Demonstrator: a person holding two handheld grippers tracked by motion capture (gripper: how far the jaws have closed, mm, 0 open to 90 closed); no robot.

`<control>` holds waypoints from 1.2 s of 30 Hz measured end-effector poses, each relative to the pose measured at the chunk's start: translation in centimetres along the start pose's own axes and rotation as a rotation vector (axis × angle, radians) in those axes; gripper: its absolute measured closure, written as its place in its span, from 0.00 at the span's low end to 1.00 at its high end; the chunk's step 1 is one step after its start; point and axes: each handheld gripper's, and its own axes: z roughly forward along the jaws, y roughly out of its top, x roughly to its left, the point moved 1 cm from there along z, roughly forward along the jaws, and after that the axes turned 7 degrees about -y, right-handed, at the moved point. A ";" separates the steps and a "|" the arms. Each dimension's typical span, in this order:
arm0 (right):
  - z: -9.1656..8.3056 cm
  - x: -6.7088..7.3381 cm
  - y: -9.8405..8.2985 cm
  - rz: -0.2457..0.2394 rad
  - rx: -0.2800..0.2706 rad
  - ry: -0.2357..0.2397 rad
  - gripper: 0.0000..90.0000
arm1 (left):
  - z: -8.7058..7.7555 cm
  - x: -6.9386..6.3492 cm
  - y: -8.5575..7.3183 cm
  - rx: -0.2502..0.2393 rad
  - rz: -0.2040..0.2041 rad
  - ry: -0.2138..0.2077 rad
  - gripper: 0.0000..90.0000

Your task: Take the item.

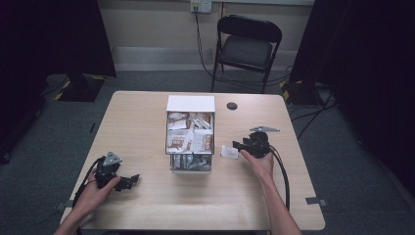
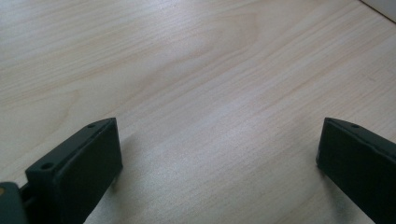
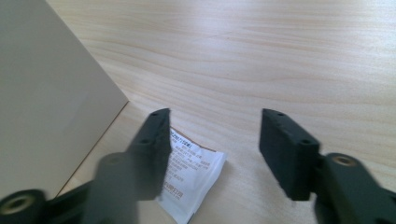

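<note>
The right hand-held gripper (image 1: 238, 145) is held low over the bench (image 1: 147, 205), just beside the right wall of the open white box (image 1: 190, 104); its jaws stand apart and nothing is clamped between them; in the right gripper view (image 3: 212, 140) a small white sachet (image 3: 191, 179) with printed text is seen lying flat on the bench, partly under the left-hand jaw and reaching into the gap, with no pad pressed on it. In the high view the sachet (image 1: 229, 151) lies just ahead of the jaw tips, between them and the box; the box is seen packed with further packets (image 1: 190, 137). The left hand-held gripper (image 1: 128, 181) is rested on the bench well apart from the box; its jaws (image 2: 219, 154) are spread wide over bare wood.
</note>
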 end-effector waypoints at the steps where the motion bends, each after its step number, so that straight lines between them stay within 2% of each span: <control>1: 0.0 0.0 0.0 0.000 0.000 0.000 0.45 | 0.0 0.0 0.0 0.000 0.000 0.000 0.00; 6: -0.2 -0.2 0.1 0.016 0.017 -0.016 0.23 | 0.0 0.0 0.0 0.002 0.002 0.000 0.00; 9: -0.5 -0.3 0.2 0.019 0.010 -0.022 0.19 | 0.0 0.0 0.0 0.000 0.000 0.000 0.00; 12: -1.0 -0.5 0.3 0.012 0.010 -0.039 0.17 | 0.0 0.0 0.0 0.002 0.002 -0.001 0.00; 16: -1.8 -0.7 0.4 0.007 0.017 -0.038 0.17 | 0.0 0.0 0.0 0.001 0.000 0.000 0.00; 21: -2.5 -1.0 0.6 0.028 0.004 -0.029 0.18 | 0.0 0.0 0.0 0.002 0.002 -0.001 0.00; 24: -3.4 -1.0 0.7 0.002 0.010 -0.051 0.18 | 0.0 0.0 0.0 0.001 0.000 0.000 0.00; 27: -4.0 -1.1 0.7 0.000 0.004 -0.062 0.18 | 0.0 0.0 0.0 0.002 0.002 0.000 0.00; 31: -4.9 -1.2 0.3 -0.014 0.011 -0.063 0.19 | 0.0 0.0 0.0 0.000 0.000 0.000 0.00; 36: -6.4 -1.1 0.0 -0.023 -0.007 -0.071 0.19 | 0.0 0.0 0.0 0.002 0.002 0.000 0.00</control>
